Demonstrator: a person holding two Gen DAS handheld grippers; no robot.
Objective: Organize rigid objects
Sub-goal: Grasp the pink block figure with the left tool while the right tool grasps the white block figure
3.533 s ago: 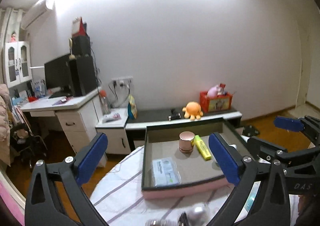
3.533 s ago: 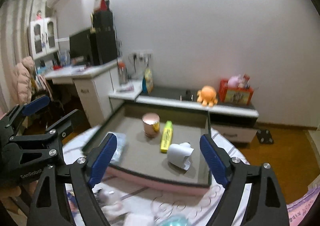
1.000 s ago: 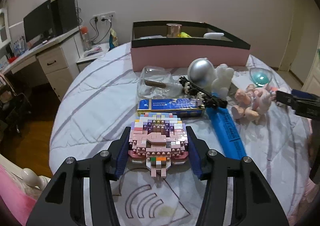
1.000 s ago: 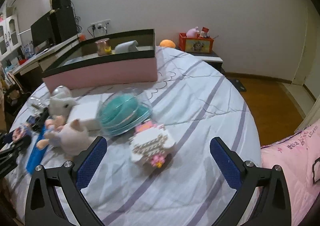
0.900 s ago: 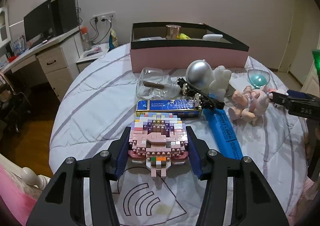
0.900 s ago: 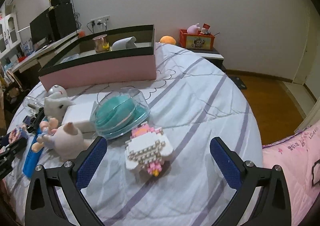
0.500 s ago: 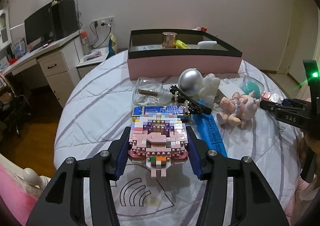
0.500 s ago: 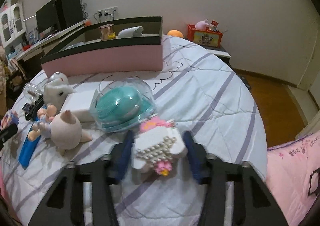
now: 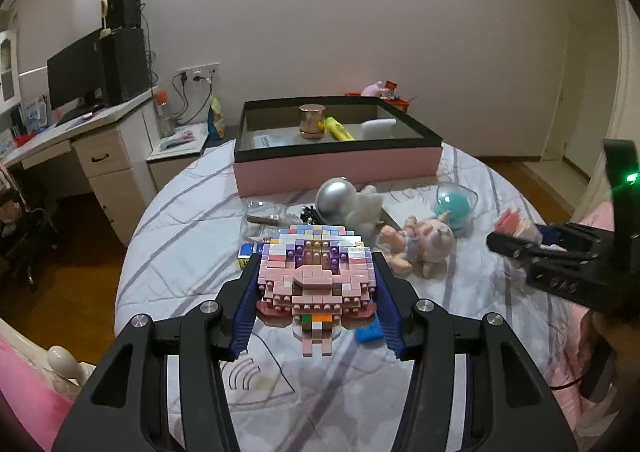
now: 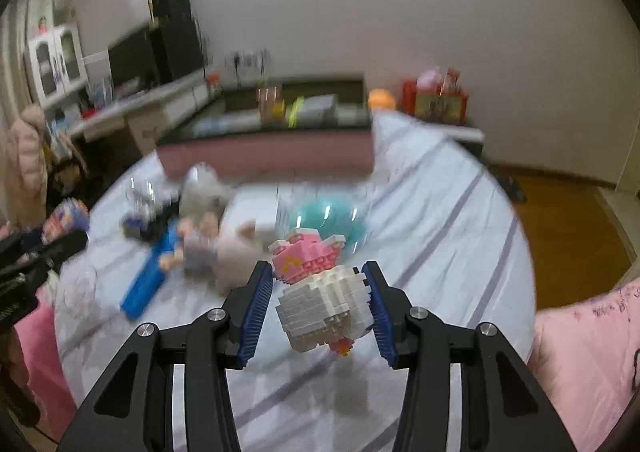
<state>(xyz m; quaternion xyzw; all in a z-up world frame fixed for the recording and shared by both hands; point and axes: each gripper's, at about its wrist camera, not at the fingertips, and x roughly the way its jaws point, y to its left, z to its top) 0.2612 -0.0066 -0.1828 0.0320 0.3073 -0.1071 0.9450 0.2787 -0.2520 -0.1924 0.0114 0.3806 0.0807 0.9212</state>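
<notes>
Both grippers are loaded right now: the left gripper is clamped on the pink and purple brick figure, and the right gripper is squeezed onto the white and pink brick figure, both lifted clear of the bed near its front edge. I'd carry them level and slow, since studded brick builds are hard but snap apart if the pads twist, then lower each onto the bare floor of the pink box at the far edge instead of dropping it. That box is a shallow rectangle with dark inner walls, already holding a shiny copper cup and a yellow marker. The plush pig is soft, so skip it
</notes>
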